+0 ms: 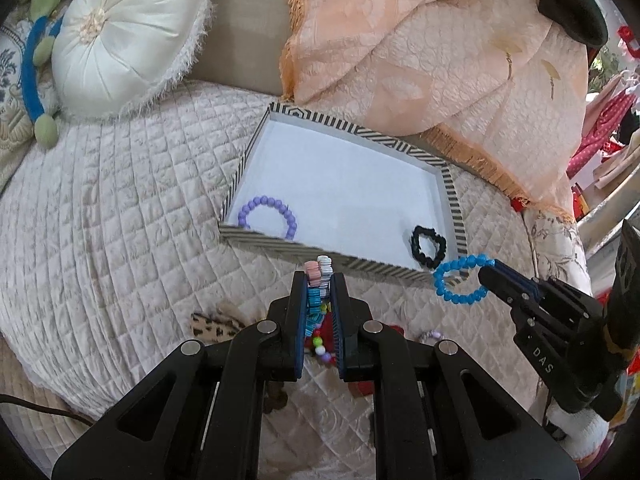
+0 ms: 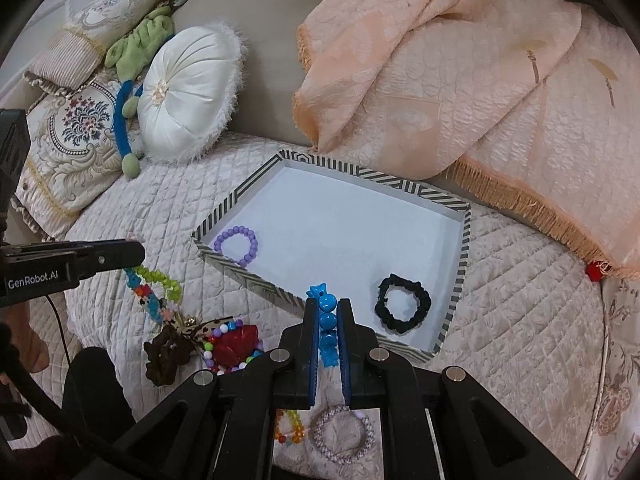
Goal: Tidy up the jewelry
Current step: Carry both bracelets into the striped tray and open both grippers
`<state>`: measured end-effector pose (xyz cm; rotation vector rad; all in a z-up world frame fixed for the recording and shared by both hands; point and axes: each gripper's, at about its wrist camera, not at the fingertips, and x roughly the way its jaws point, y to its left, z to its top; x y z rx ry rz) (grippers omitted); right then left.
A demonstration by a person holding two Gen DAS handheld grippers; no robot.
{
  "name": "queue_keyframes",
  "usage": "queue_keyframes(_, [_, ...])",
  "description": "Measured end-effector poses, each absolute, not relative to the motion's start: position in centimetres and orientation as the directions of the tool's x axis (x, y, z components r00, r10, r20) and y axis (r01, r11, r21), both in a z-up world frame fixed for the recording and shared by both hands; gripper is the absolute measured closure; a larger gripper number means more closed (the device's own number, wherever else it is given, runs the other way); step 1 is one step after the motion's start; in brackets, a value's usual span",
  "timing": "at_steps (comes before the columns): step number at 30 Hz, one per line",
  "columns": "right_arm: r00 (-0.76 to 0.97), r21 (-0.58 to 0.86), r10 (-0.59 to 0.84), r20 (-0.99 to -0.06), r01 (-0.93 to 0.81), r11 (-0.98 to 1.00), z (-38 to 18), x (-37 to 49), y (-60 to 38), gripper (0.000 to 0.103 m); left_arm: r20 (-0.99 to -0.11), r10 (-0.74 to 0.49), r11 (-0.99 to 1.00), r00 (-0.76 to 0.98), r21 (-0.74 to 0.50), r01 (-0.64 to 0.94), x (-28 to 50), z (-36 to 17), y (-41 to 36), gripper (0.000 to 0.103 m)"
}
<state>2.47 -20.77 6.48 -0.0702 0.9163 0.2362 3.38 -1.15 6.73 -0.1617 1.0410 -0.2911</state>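
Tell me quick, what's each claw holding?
Left gripper: closed on a multicolored bracelet.
Right gripper: closed on a blue bead bracelet.

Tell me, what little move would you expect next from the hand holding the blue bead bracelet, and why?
Probably a short carry forward over the striped tray, then letting go. The right gripper is shut on the blue bead bracelet, which hangs right at the tray's near rim. A purple bracelet and a black scrunchie already lie inside, with bare floor between them.
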Motion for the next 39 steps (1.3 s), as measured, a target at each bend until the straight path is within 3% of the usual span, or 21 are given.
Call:
queue_keyframes(21, [0.544, 0.093, 0.190, -0.817, -0.201, 0.975, 3.9, 9.0, -21.3, 0.095, -0.828, -0.297, 0.954, 0.476, -0.274, 0.117, 12.5, 6.9, -2.3, 0.093])
queue_keyframes(33, [0.474, 0.130, 0.189, -0.860, -0.155, 0.979, -0.9, 14.6, -22.2, 0.095, -0.858, -0.329, 0.942, 0.395, -0.327, 0.074, 19.4, 1.1, -3.1, 0.093])
queue_keyframes(39, [0.455, 0.115, 0.138, -0.880, -0.080, 0.990, -2.9, 16.4, -24.1, 0.095, -0.879, -0.272, 0.960, 0.392, -0.279, 0.039, 21.0, -1.0, -2.5, 0.093])
